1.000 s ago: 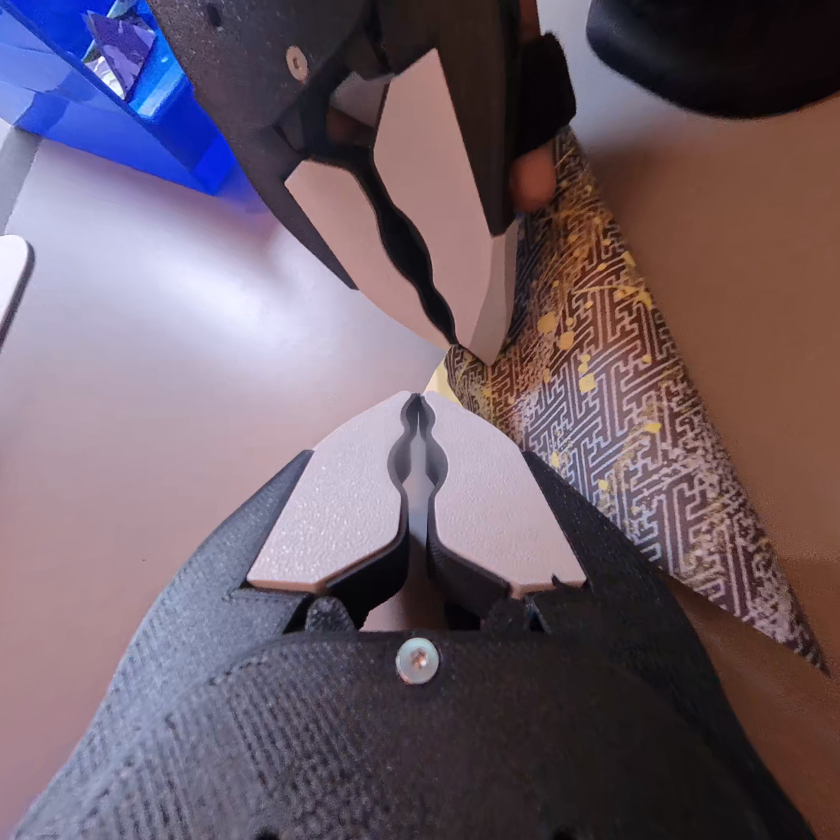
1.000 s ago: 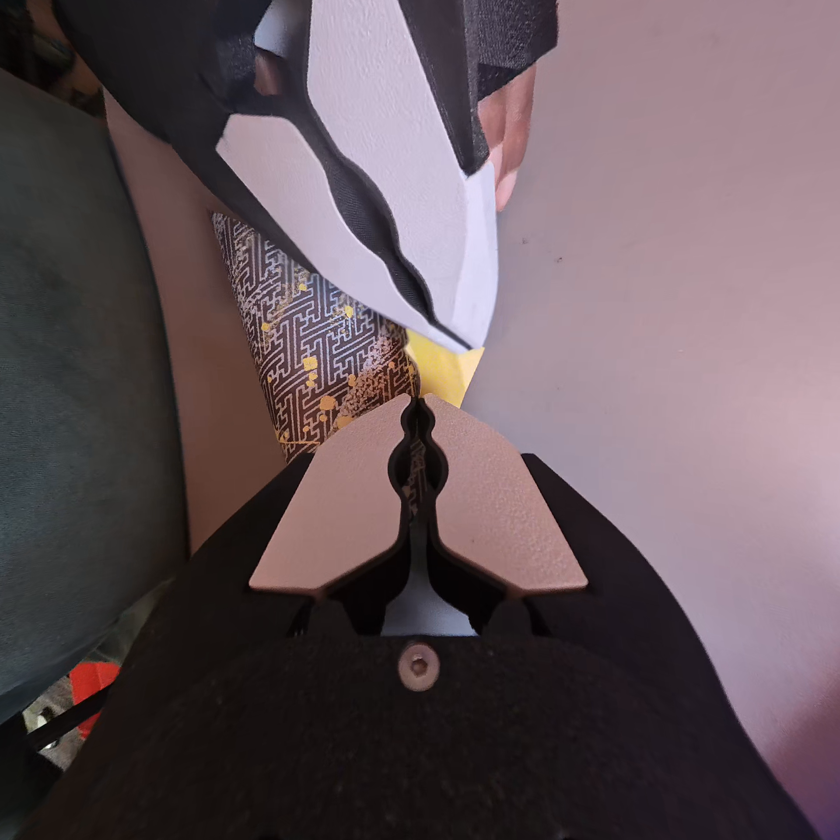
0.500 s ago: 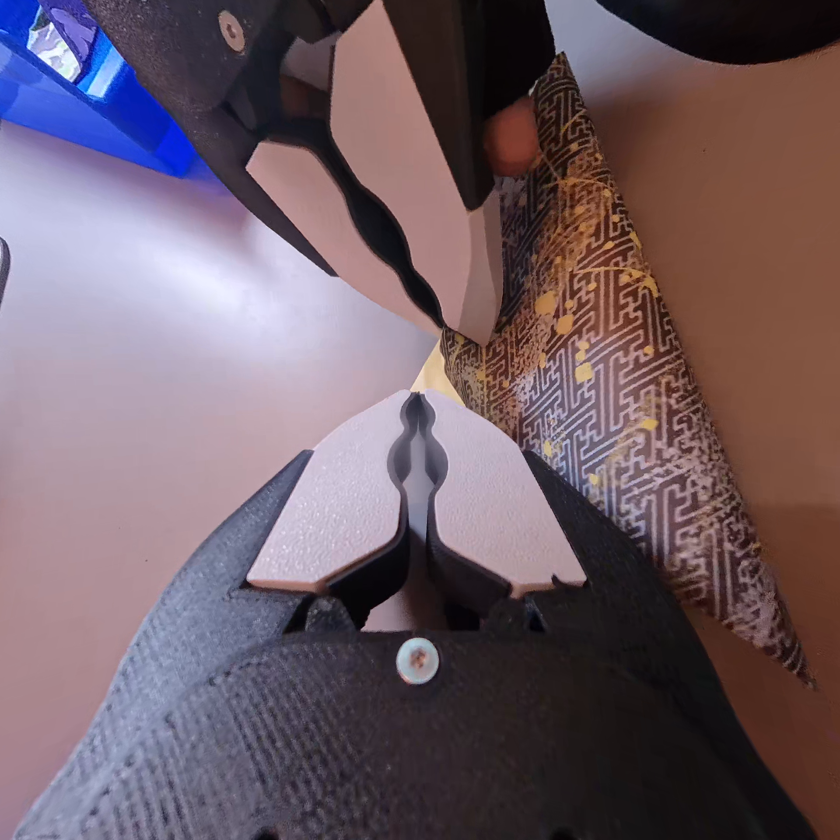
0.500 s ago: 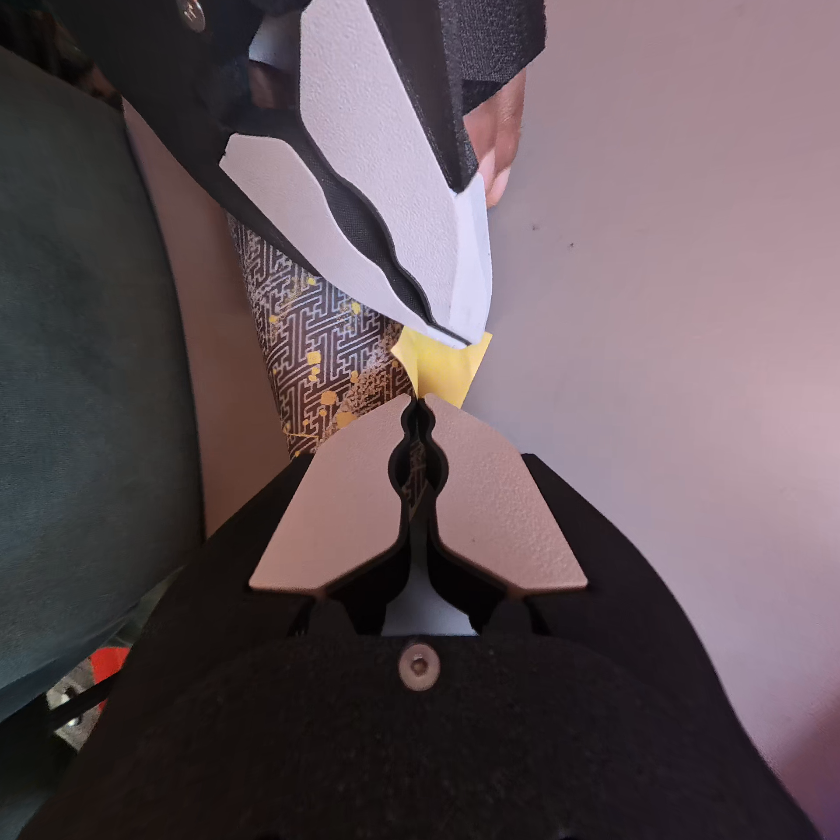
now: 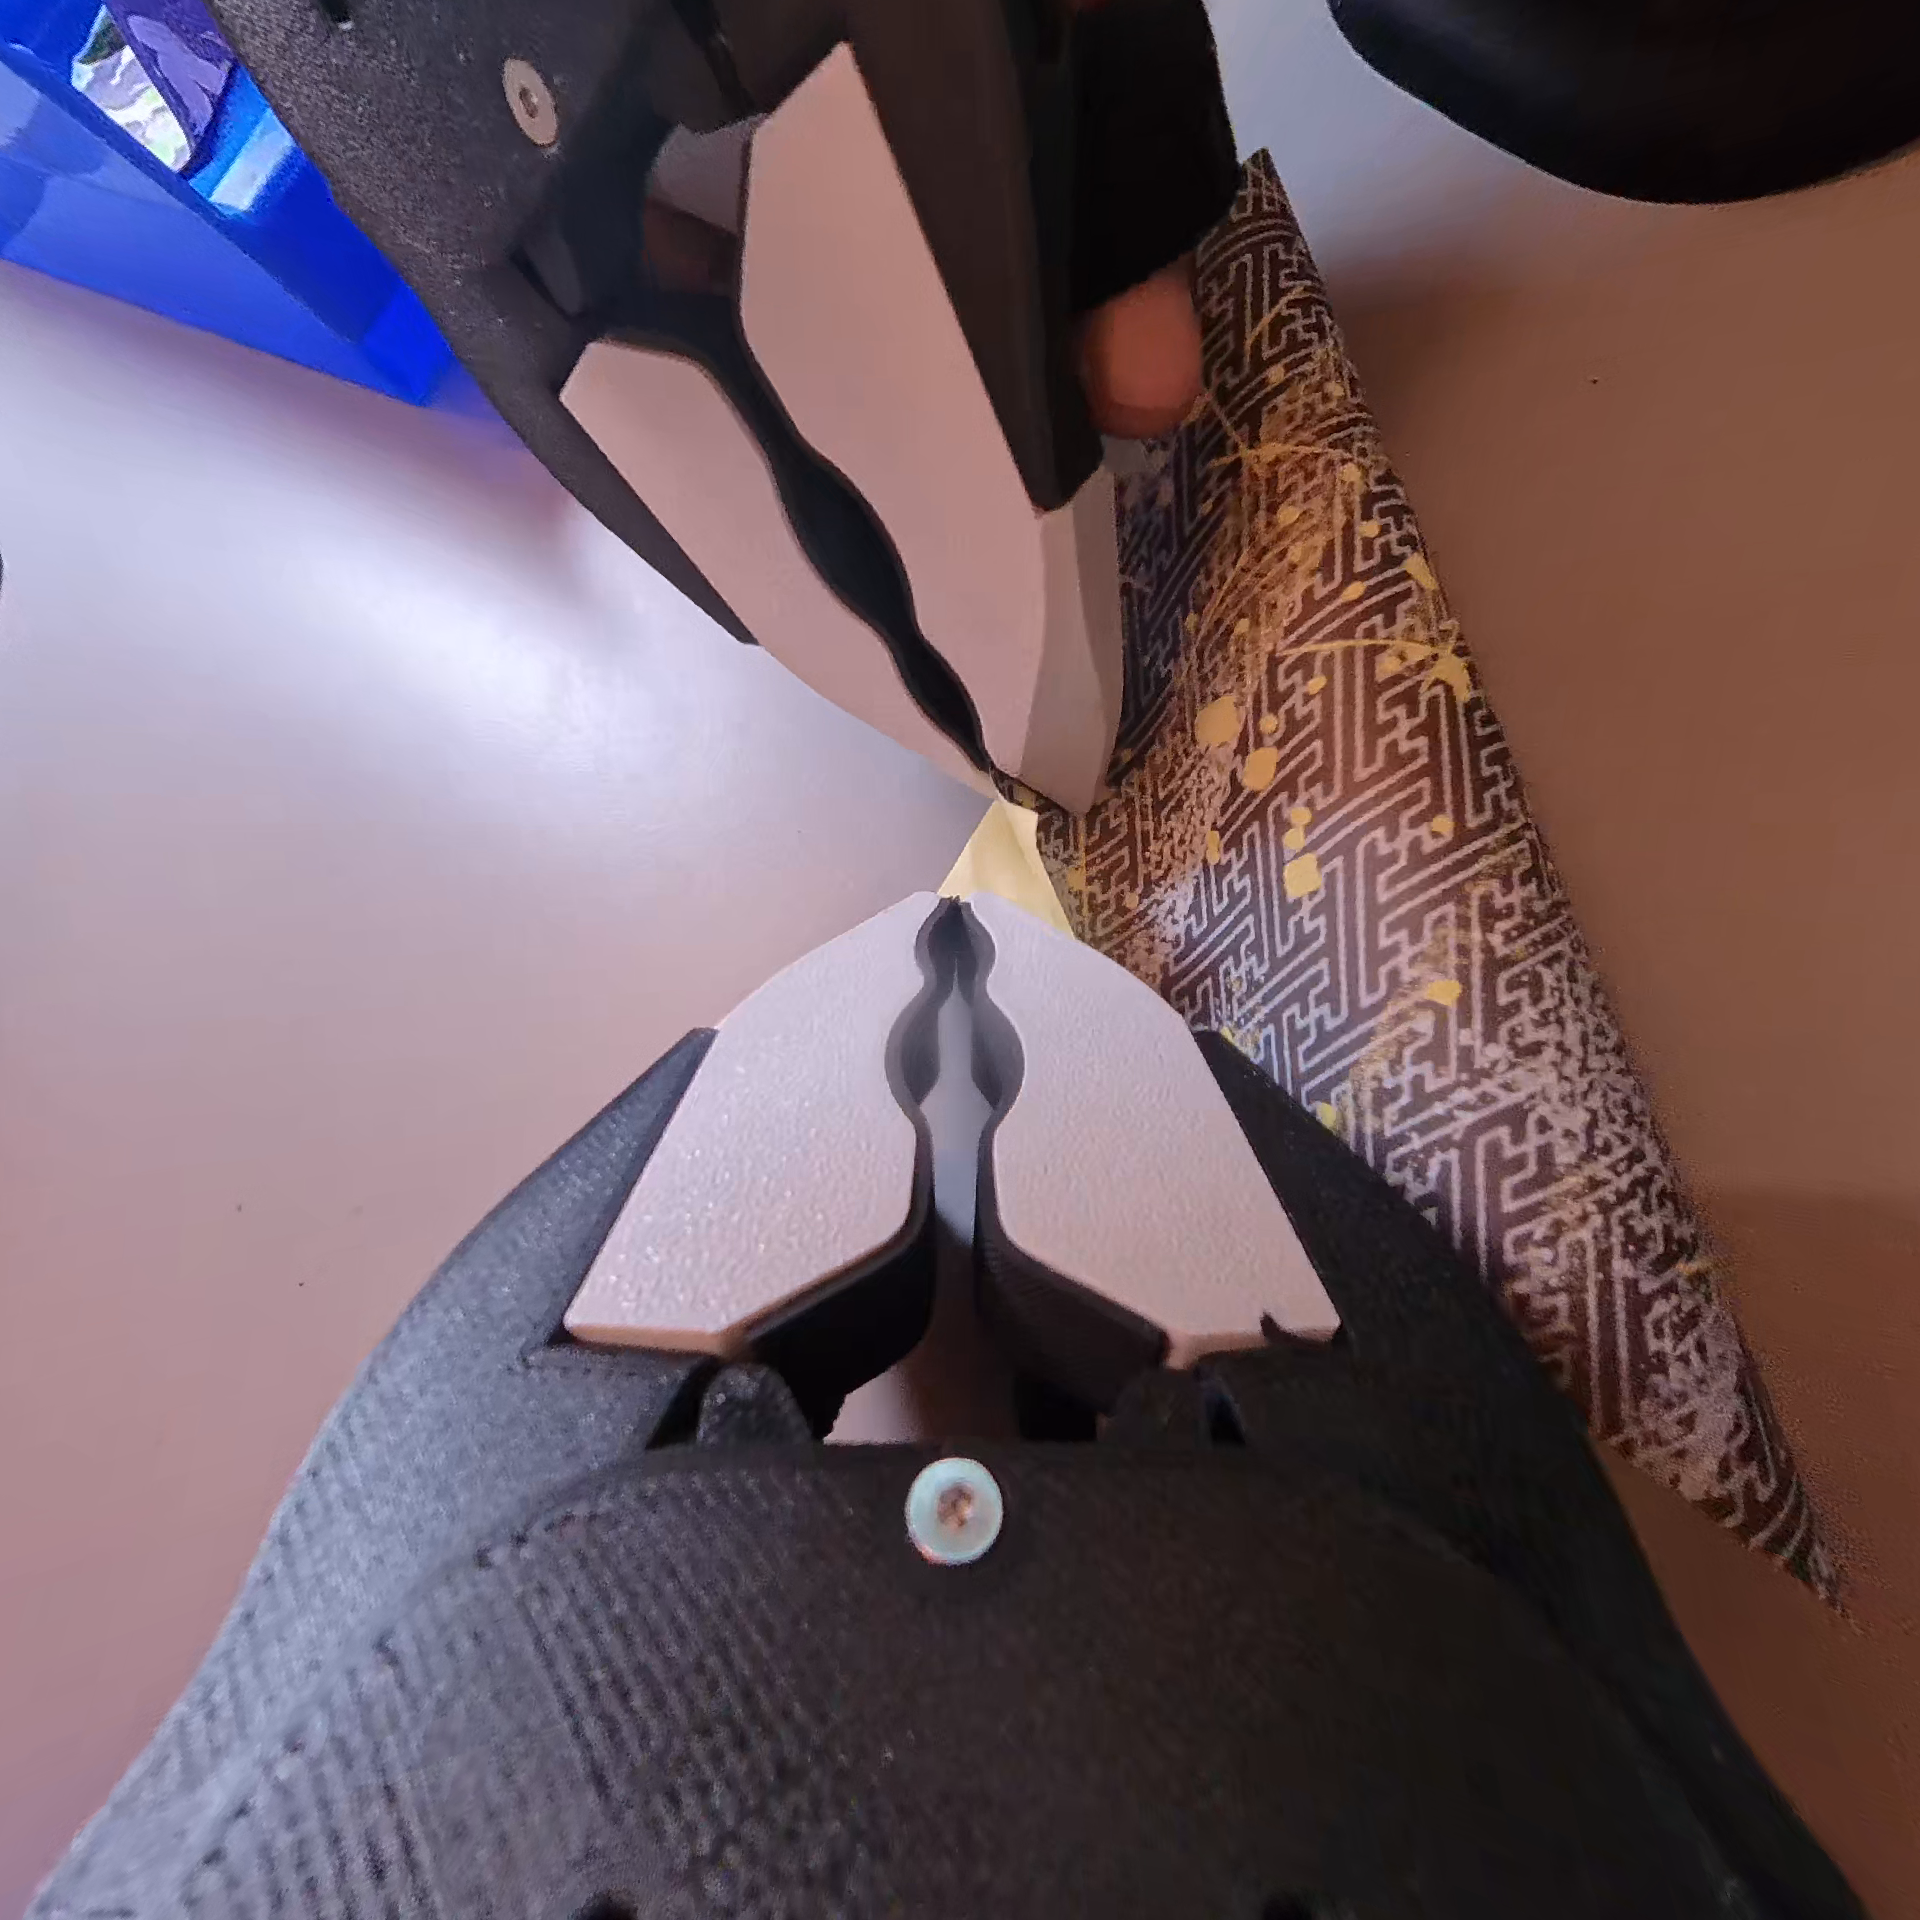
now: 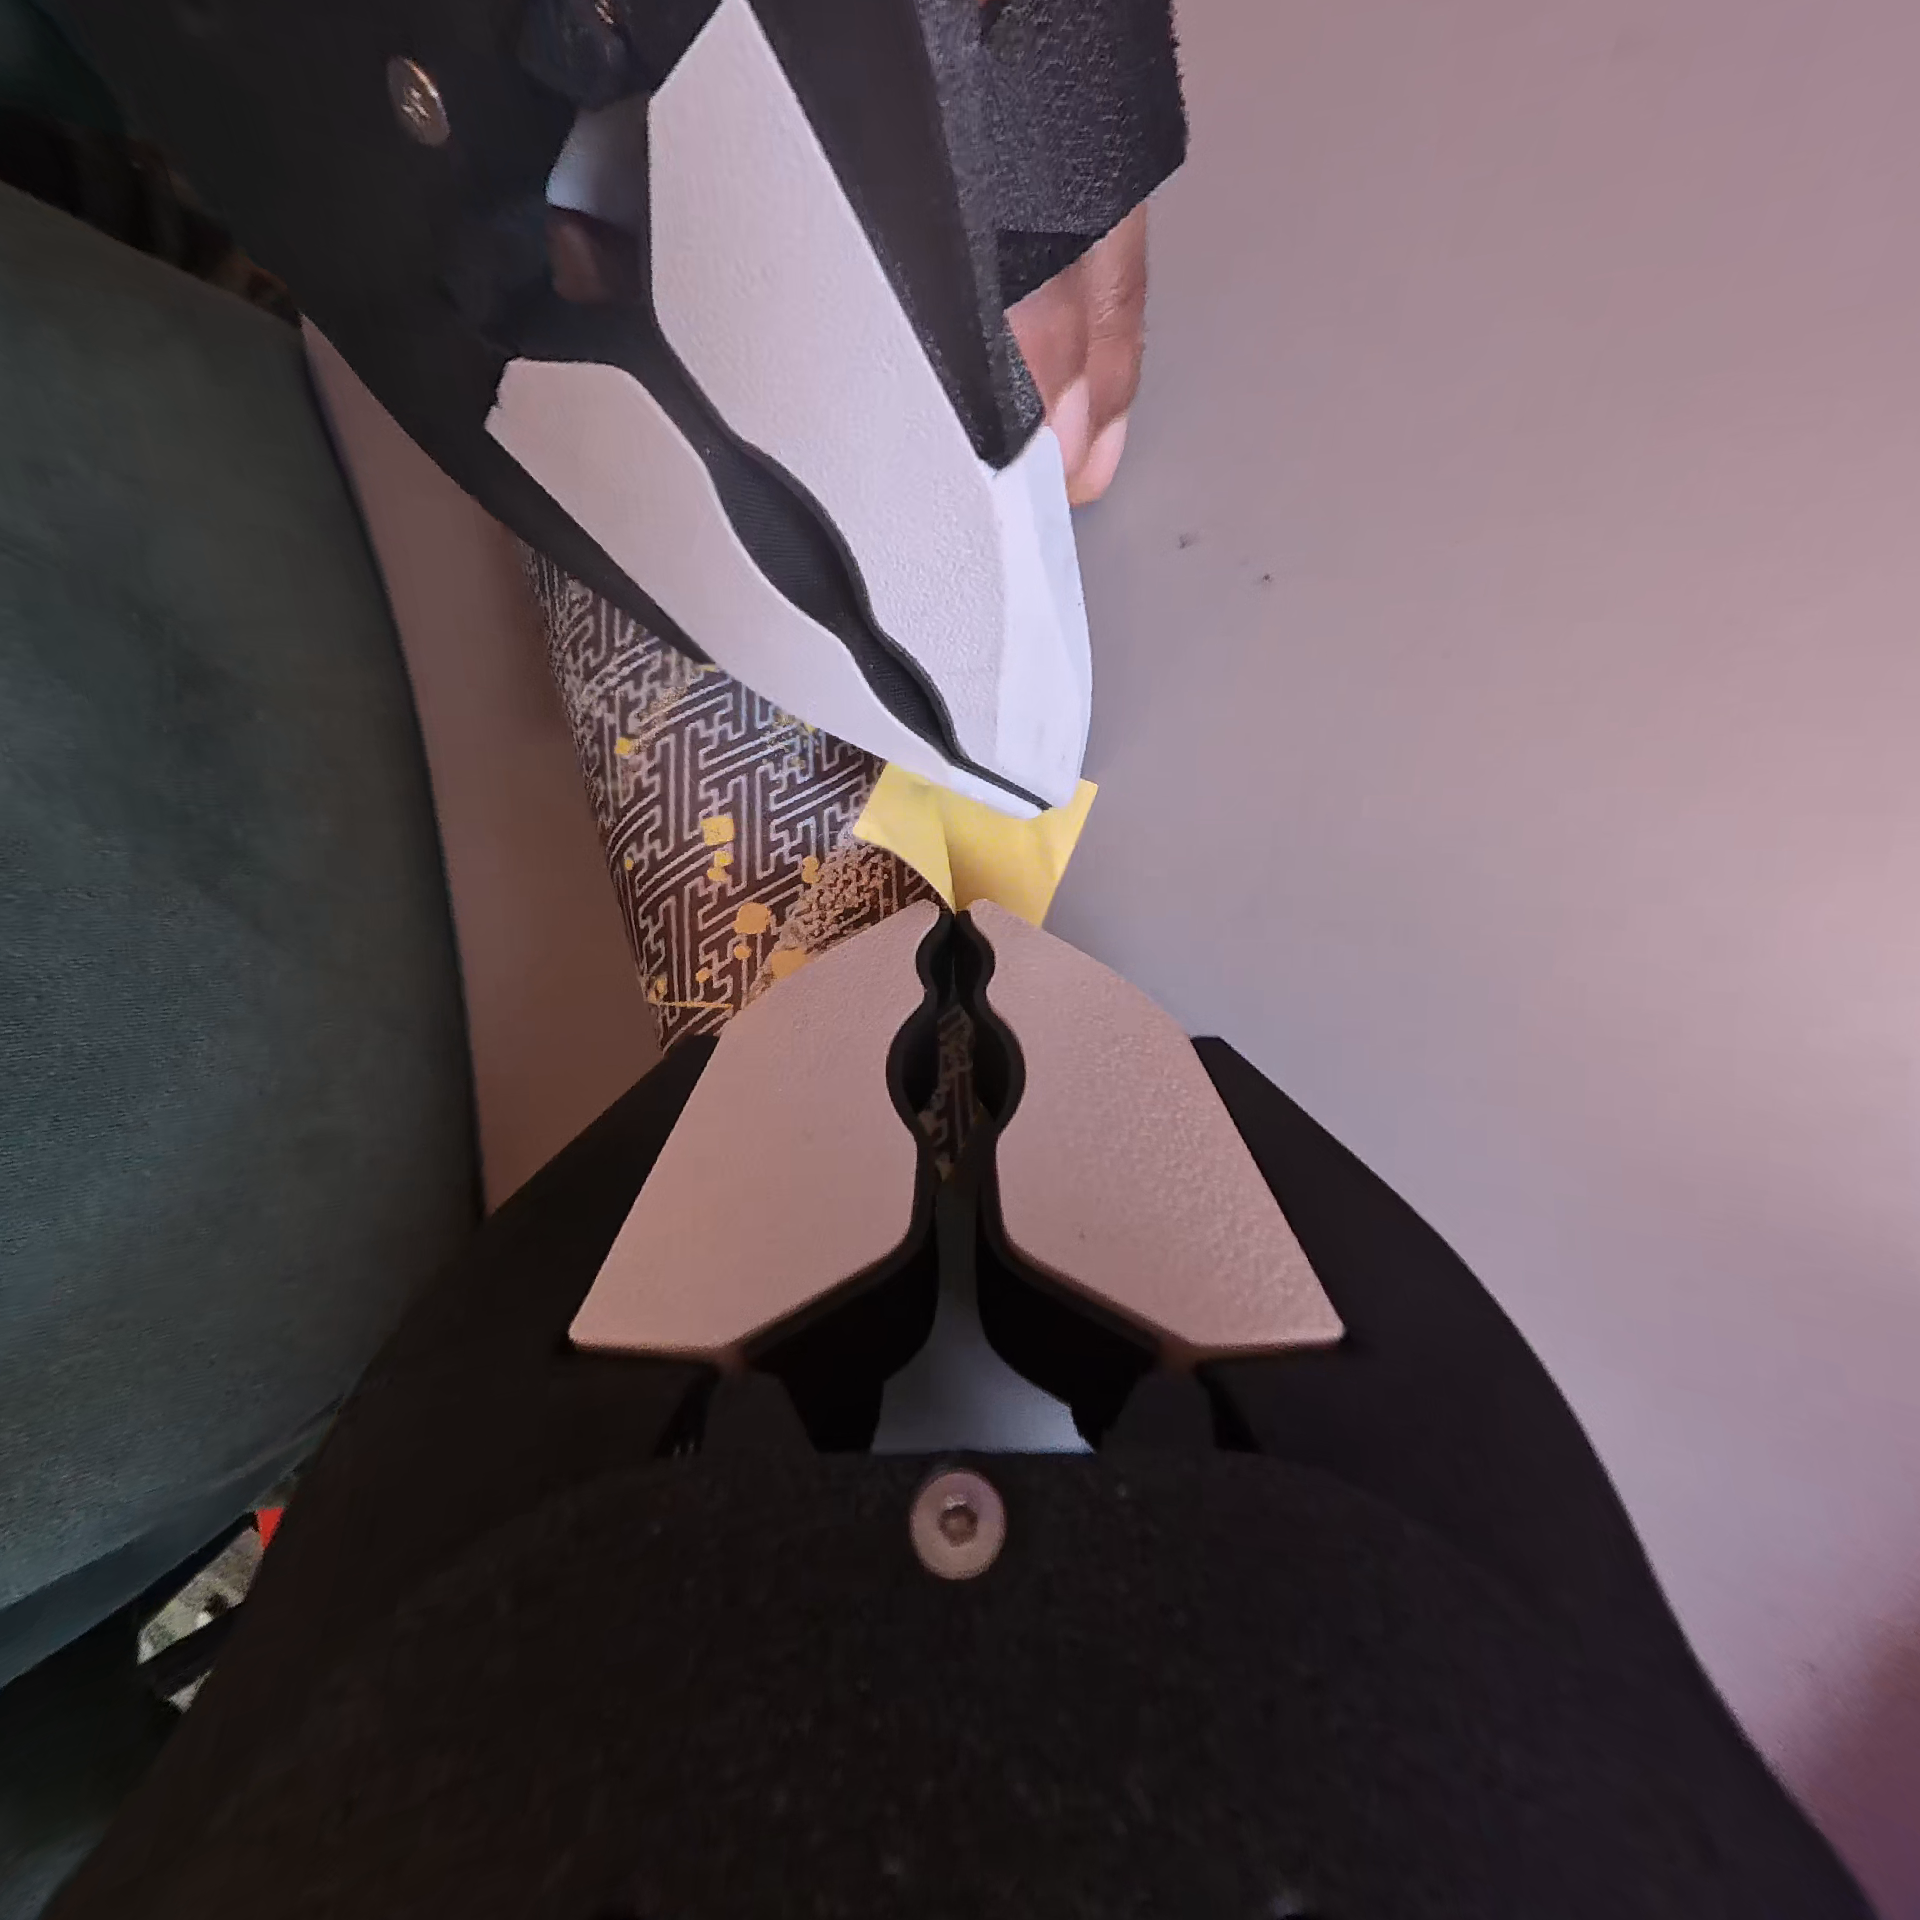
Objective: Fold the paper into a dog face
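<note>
The folded paper [image 5: 1351, 987] is dark with a white maze pattern and gold specks, and it lies flat on the table. Its near corner is turned over as a small yellow flap [image 5: 1000, 850], also visible in the right wrist view [image 6: 987, 852]. My left gripper [image 5: 954, 909] is shut and pinches the tip of that flap; in the right wrist view it comes in from above [image 6: 1039, 802]. My right gripper [image 6: 954, 914] is shut and its tips press on the paper [image 6: 727, 810] right beside the flap. In the left wrist view it reaches down from the top [image 5: 1039, 792].
A blue bin [image 5: 208, 208] stands at the far left of the table. A dark teal chair seat [image 6: 156, 831] lies past the table edge. A black rounded object [image 5: 1662, 83] is at the top right. A person's fingertip [image 5: 1138, 353] shows behind the right gripper. Left and right tips are no more than a few centimetres apart.
The yellow flap at the paper's corner has grown wider as the left gripper drew the tip over. The right gripper stayed pressed at the fold. Both stayed shut.
</note>
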Motion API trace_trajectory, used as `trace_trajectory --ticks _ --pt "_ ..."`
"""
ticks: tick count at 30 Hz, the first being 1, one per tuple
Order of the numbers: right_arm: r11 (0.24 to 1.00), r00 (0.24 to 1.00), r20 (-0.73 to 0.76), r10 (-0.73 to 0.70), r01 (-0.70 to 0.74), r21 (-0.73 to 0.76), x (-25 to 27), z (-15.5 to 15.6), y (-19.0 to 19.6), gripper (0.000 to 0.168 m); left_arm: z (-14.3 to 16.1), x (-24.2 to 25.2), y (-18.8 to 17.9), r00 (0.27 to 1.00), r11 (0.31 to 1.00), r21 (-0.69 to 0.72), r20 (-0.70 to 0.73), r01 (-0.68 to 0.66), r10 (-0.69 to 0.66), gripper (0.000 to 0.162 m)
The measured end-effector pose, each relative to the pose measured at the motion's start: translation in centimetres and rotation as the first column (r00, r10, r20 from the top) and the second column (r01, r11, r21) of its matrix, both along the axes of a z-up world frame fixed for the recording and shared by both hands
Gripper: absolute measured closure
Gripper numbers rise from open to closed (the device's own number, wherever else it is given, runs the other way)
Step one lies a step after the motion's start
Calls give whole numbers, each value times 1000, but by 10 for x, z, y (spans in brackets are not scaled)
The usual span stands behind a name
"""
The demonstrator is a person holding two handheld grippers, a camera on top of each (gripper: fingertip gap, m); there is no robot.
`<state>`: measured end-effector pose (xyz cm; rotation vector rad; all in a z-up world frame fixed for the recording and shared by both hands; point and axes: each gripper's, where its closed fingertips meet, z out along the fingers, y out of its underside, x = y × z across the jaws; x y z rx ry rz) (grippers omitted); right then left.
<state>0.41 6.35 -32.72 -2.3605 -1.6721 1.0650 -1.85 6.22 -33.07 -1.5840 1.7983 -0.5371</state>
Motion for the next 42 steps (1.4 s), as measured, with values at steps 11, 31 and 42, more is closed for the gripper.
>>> trace_trajectory --ticks 11,31,42 --pt "1000 1000 -6 7 -7 -10 -1 -1 -1 168 0 2 6 1000 1000 -28 10 7 -7 162" --pt "1000 1000 -15 22 -22 1 -1 -1 -1 168 1 10 25 1000 999 -41 20 17 -16 162" --pt "1000 1000 -14 26 -26 1 0 -1 -1 168 0 4 7 1000 999 -50 14 11 -10 162"
